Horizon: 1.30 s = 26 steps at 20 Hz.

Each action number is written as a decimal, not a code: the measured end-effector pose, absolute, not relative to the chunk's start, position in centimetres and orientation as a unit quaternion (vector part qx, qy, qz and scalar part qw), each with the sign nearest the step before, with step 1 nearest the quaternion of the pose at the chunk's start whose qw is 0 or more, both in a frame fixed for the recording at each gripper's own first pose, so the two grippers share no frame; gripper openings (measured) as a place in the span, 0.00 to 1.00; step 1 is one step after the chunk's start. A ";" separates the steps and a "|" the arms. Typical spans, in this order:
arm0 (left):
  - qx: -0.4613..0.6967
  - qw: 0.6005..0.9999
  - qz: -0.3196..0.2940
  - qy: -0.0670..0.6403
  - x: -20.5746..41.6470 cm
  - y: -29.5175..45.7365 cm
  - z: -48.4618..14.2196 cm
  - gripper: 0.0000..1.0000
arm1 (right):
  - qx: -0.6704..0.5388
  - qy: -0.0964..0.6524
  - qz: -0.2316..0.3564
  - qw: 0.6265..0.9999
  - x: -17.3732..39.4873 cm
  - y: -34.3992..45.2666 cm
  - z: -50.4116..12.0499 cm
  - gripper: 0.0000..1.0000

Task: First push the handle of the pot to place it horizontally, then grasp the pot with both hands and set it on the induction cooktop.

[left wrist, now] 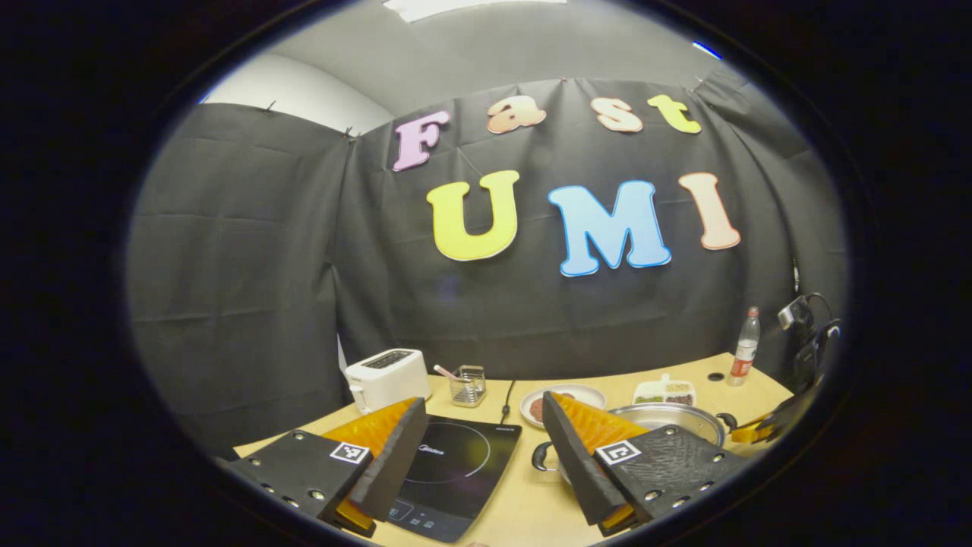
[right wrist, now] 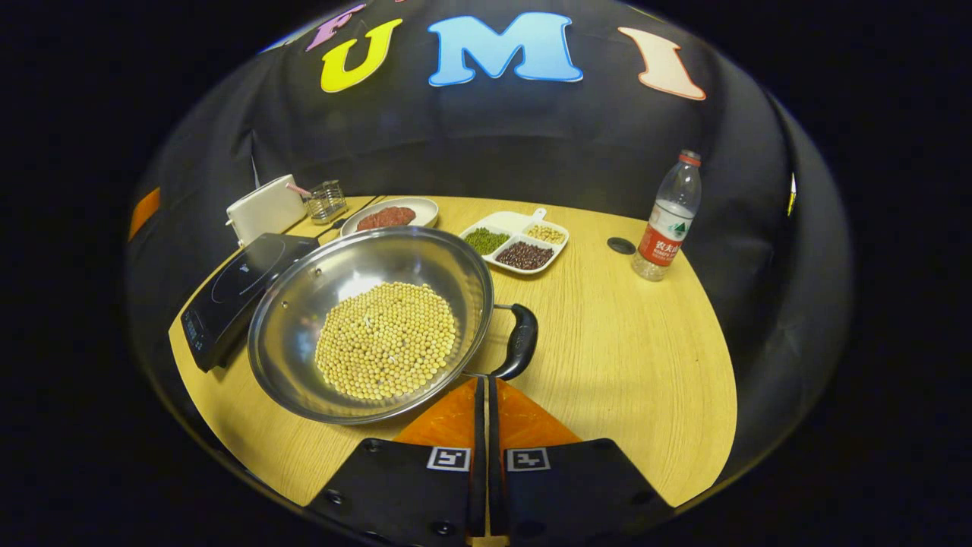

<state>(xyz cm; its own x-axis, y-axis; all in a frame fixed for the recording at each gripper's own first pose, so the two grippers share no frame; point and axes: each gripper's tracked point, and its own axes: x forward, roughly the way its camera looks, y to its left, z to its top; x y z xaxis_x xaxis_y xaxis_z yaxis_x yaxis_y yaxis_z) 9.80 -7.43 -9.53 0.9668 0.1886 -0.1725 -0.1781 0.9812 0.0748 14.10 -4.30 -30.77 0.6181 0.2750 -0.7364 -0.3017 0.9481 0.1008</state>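
A steel pot holding a layer of yellow beans stands on the wooden table, right of the black induction cooktop. Its black side handle points toward me on the pot's right. My right gripper is shut with nothing between the fingers, its tips right at the near end of that handle. In the left gripper view, my left gripper hangs open above the table, between the cooktop and the pot. The pot's other black handle peeks out by one finger.
Along the back stand a white toaster, a wire holder, a plate of meat, a divided dish of beans and a water bottle. A small black disc lies near the bottle. The table's curved edge runs close in front.
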 end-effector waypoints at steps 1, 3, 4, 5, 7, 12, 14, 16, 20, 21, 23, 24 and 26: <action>0.024 0.992 0.087 0.091 10.1 -7.6 -9.8 0.92 | -0.008 0.401 0.157 0.902 14.1 -4.3 -30.2 0.10; 0.017 0.992 0.072 0.098 11.0 -7.9 -10.6 0.92 | 0.001 0.384 0.150 0.911 14.2 -4.3 -28.9 0.55; 0.013 0.993 0.064 0.103 11.5 -8.0 -11.0 0.92 | 0.001 0.372 0.143 0.917 14.5 -4.5 -28.4 0.77; 0.008 0.993 0.055 0.108 12.0 -8.2 -11.6 0.90 | 0.000 0.362 0.136 0.922 14.7 -4.5 -27.9 0.99; -0.001 0.992 0.036 0.120 13.1 -8.5 -12.7 0.92 | 0.001 0.345 0.121 0.931 15.1 -4.5 -26.9 0.97; -0.019 0.988 -0.012 0.152 16.2 -9.0 -15.8 0.92 | 0.008 0.334 0.085 0.939 15.9 -4.2 -26.4 0.97; -0.024 0.985 -0.031 0.166 17.3 -9.2 -17.2 0.89 | 0.011 0.335 0.070 0.940 16.2 -4.2 -26.4 0.97; -0.026 0.982 -0.051 0.181 18.3 -9.5 -18.7 0.93 | 0.016 0.339 0.056 0.939 16.4 -4.2 -26.6 0.97; -0.035 0.973 -0.082 0.212 19.8 -10.1 -21.7 0.90 | 0.015 0.345 0.035 0.938 16.8 -4.1 -27.1 0.97; -0.039 0.971 -0.087 0.221 20.2 -10.2 -22.7 0.92 | 0.014 0.347 0.032 0.937 17.0 -4.0 -27.4 0.97; -0.046 0.965 -0.096 0.239 20.8 -10.5 -24.4 0.92 | 0.013 0.350 0.027 0.936 17.3 -3.8 -27.8 0.97; -0.047 0.963 -0.098 0.248 21.2 -10.5 -25.3 0.90 | 0.013 0.351 0.025 0.936 17.4 -3.7 -27.9 0.97; -0.051 0.956 -0.104 0.269 21.3 -10.7 -26.9 0.93 | 0.012 0.354 0.022 0.935 17.6 -3.6 -28.4 0.97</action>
